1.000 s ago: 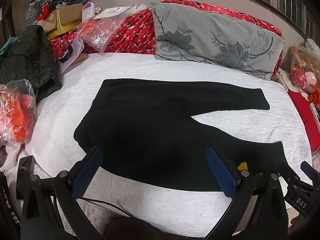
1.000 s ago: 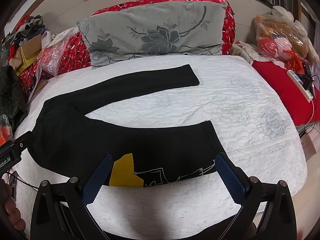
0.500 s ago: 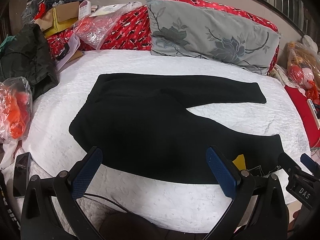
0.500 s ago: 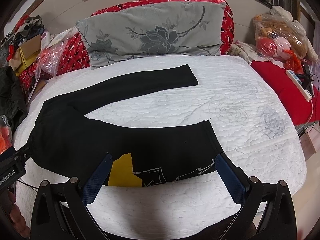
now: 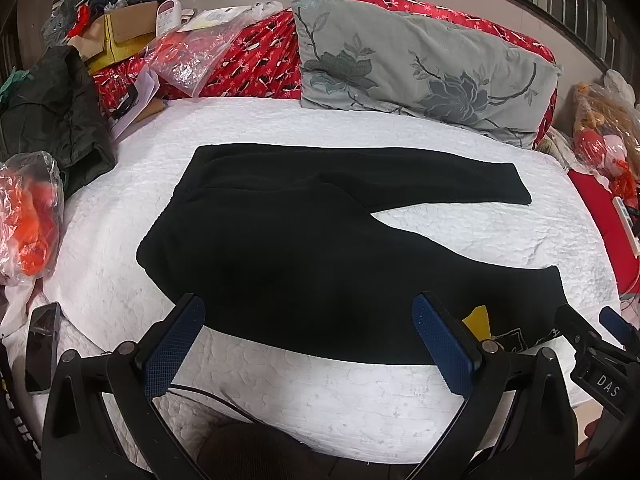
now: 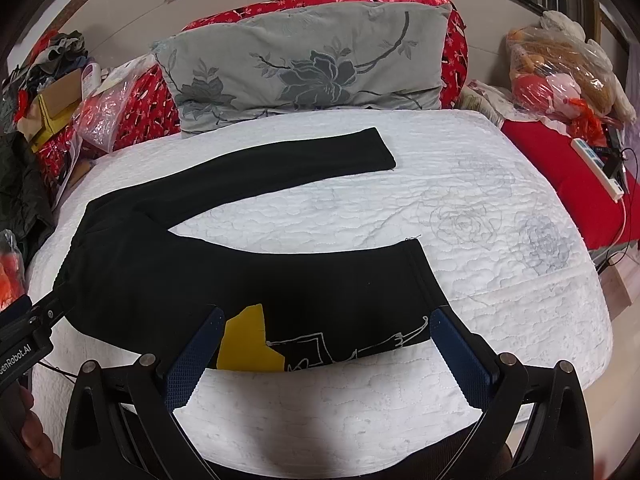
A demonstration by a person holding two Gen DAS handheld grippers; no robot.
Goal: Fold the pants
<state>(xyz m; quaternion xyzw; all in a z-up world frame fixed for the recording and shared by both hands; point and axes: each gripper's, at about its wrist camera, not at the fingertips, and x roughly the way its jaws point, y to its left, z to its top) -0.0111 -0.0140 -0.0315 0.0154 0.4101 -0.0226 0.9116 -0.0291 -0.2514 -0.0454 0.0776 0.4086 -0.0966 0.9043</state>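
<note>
Black pants (image 5: 304, 248) lie flat on the white quilted bed (image 5: 472, 236), waistband to the left, legs spread in a V to the right. The near leg carries a yellow patch (image 6: 248, 340) and white line drawing near its cuff. My left gripper (image 5: 308, 316) is open and empty, above the near edge of the seat part. My right gripper (image 6: 324, 324) is open and empty, above the near leg's lower part; the pants (image 6: 240, 276) fill its view's left half. The right gripper's tip shows in the left wrist view (image 5: 592, 328).
A grey flowered pillow (image 5: 424, 68) and red bolster (image 6: 320, 4) line the far edge. Clutter of bags, boxes and dark clothing (image 5: 52, 112) sits at the left. A phone (image 5: 42, 344) lies at the near left. Bagged toys (image 6: 560, 72) and a power strip (image 6: 596, 168) are at the right.
Both grippers have drawn back and risen slightly from the pants; the pants lie unmoved. Both stay open.
</note>
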